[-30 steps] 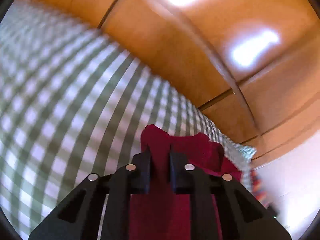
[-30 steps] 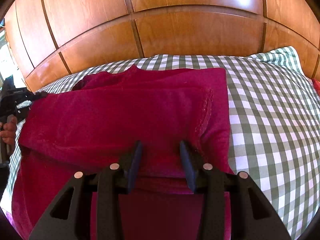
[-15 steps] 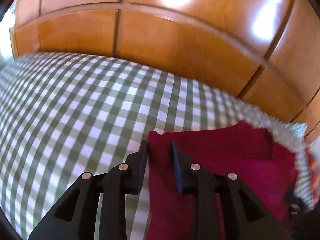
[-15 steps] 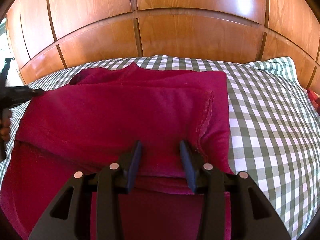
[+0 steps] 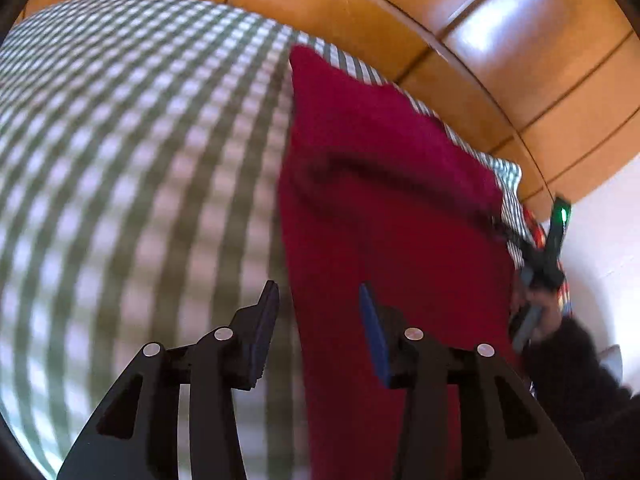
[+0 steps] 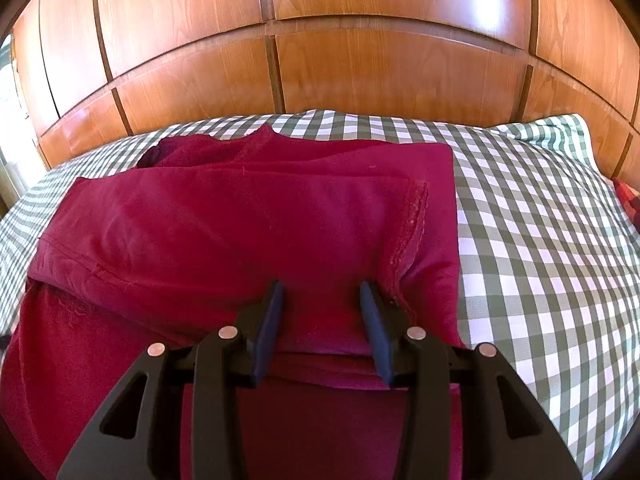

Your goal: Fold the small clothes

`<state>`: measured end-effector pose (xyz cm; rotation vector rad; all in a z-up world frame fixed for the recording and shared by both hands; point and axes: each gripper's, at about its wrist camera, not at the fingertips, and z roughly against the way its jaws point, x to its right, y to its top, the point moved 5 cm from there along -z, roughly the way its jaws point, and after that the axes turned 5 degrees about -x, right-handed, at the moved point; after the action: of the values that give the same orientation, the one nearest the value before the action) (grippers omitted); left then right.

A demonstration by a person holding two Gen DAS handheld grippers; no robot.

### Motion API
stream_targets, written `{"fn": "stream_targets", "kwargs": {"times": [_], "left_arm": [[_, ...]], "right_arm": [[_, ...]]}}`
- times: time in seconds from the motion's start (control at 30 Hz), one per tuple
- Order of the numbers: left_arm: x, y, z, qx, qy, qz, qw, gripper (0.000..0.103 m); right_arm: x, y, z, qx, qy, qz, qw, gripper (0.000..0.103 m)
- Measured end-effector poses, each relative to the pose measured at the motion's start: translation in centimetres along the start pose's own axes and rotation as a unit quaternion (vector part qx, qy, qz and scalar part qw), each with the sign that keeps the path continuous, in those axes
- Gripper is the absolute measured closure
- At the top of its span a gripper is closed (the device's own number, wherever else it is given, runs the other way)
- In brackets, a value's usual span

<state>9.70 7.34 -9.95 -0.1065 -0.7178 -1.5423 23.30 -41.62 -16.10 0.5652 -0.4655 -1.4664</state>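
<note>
garment (image 6: 248, 232): red, on the checked bed (image 6: 540, 240), one flap folded over
left gripper (image 5: 318, 300): jaws opening, over garment edge, pads clear
right gripper (image 6: 320, 300): jaws part-open, cloth between, grip unclear
left to do: judged, further folds

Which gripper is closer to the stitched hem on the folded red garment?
Right. The right gripper hovers open over the red garment, beside its stitched hem. The left gripper, jaws opening, holds nothing at the opposite edge.

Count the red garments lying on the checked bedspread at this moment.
1: a dark red garment, partly folded, lying on the checked bedspread below the wooden headboard. Its near end is cut off, so anything beneath stays hidden.
</note>
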Motion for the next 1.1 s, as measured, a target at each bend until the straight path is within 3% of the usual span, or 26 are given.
{"fn": "stream_targets", "kwargs": {"times": [0.07,0.1,0.17,0.27,0.4,0.53,0.6,0.8,0.9,1.0,1.1], "left_arm": [[0.6,-1.3,0.0,0.005,0.006,-0.012,0.9999,0.072],[1.0,-1.8,-0.2,0.011,0.030,-0.026,0.9992,0.091],[1.1,-1.9,-0.2,0.020,0.036,-0.019,0.9990,0.092],[0.8,-2.2,0.6,0.035,0.026,0.005,0.9990,0.093],[0.2,-2.3,1.5,0.046,0.042,0.012,0.9980,0.099],[-1.1,-2.3,1.8,0.047,0.074,0.023,0.9958,0.100],[-1.9,-2.7,1.5,0.044,0.069,0.032,0.9961,0.100],[-2.3,-3.5,2.5,0.054,0.038,0.063,0.9958,0.099],[-1.6,-4.5,3.5,0.049,0.044,0.055,0.9963,0.099],[-0.5,-5.5,3.9,0.041,0.062,0.023,0.9970,0.099],[0.5,-6.3,3.8,0.040,0.094,-0.008,0.9947,0.099]], "right_arm": [[-0.1,0.2,0.1,-0.007,-0.010,0.005,1.000,0.062],[-0.3,0.4,0.4,-0.013,-0.021,0.008,1.000,0.061],[-0.5,0.6,1.8,-0.019,-0.023,-0.001,1.000,0.050],[-2.0,-0.2,5.6,0.008,0.007,0.013,1.000,0.041],[-3.2,-3.6,6.9,-0.011,0.007,0.044,0.999,0.041],[-2.0,-7.5,4.6,-0.064,-0.021,0.035,0.997,0.041],[-1.6,-8.6,4.4,-0.032,-0.012,0.035,0.999,0.040],[-1.2,-8.6,4.4,-0.029,-0.016,0.034,0.999,0.038],[-1.2,-8.6,4.5,-0.030,-0.012,0.028,0.999,0.036],[-1.0,-9.0,4.9,-0.033,-0.005,0.017,0.999,0.028],[-1.1,-9.5,5.8,-0.033,-0.004,0.010,0.999,0.026]]}}
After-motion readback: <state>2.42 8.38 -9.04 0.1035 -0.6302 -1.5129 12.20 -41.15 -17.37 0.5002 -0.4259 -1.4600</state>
